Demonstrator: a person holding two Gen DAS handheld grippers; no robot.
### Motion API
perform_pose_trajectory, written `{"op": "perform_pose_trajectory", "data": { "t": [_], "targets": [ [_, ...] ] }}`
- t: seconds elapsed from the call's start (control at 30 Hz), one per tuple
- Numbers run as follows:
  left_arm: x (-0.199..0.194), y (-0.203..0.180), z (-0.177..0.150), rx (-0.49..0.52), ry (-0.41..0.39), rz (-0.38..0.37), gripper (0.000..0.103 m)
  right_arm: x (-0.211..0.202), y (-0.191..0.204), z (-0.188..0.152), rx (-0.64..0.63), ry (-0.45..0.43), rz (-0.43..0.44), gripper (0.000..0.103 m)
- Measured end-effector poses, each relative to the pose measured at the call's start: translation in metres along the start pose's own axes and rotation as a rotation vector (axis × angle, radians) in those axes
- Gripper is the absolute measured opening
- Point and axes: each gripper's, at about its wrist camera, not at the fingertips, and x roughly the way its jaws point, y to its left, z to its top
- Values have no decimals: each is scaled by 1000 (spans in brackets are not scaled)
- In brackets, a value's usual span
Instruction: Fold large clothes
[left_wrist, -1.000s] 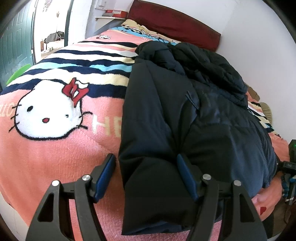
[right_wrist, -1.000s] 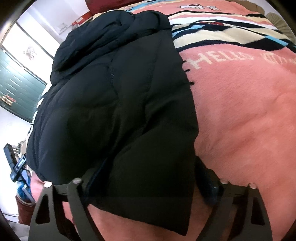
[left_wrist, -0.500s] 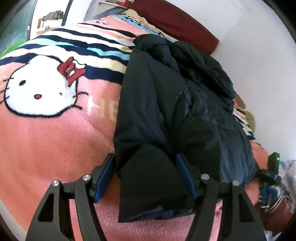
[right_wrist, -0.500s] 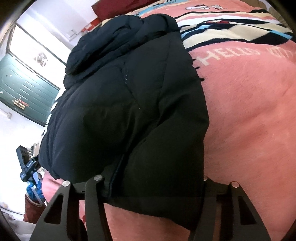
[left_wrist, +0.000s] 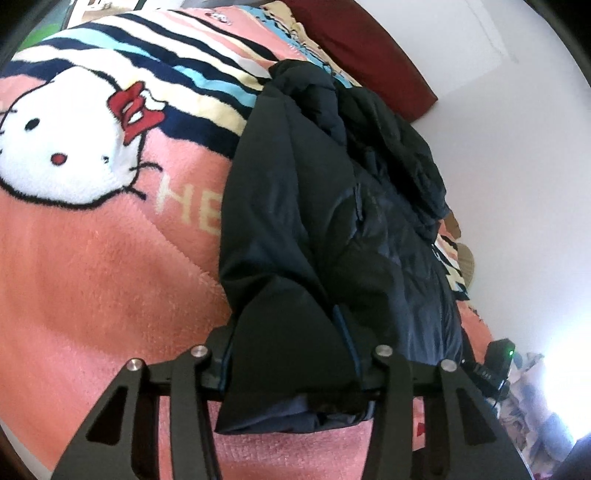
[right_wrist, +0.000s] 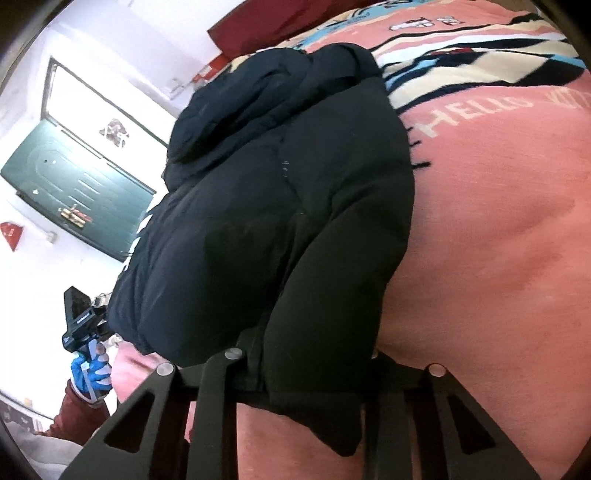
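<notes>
- The blanket (left_wrist: 103, 266), pink with a white cat face and dark, blue and cream stripes, covers the bed on the left of the left wrist view; it shows again at the right of the right wrist view (right_wrist: 498, 229).
- The dark jacket (left_wrist: 306, 221) lies on the blanket with its long axis running away from both cameras, hem end nearest, bunched hood end pointing toward the dark red headboard (left_wrist: 369, 48).
- The left gripper (left_wrist: 291, 354) has the jacket's near hem corner between its jaws, which are closing; the fabric bulges up between the blue-edged fingers (left_wrist: 345, 332). A second earlier these jaws stood wide, one finger on the bare blanket.
- In the right wrist view the jacket (right_wrist: 280, 206) fills the middle, and the right gripper (right_wrist: 306, 365) is closing narrowly on the other hem corner, which hangs over and hides the pads. Before, its jaws were spread far wider round the cloth.
- A blue-gloved hand (right_wrist: 90, 373) holding the other device shows at the lower left of that view.
</notes>
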Motion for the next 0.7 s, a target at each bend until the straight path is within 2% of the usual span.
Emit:
{"op": "perform_pose_trajectory", "data": {
  "t": [0.2,0.33,0.47,0.57,0.7],
  "targets": [
    [-10,18,6,-71,-16,31,54,3,-3,-1,14,7,21,34],
    [-21,28,16,-112,-38,36,61,4,-3,1,20,9,24,48],
    [-9,30,19,-124,32,-13,61,5,-5,4,49,14,56,65],
    [6,22,14,-118,83,-76,61,8,-4,6,74,21,77,72],
    [9,16,11,-109,88,-124,61,-3,-8,10,89,-2,64,74]
  ]
}}
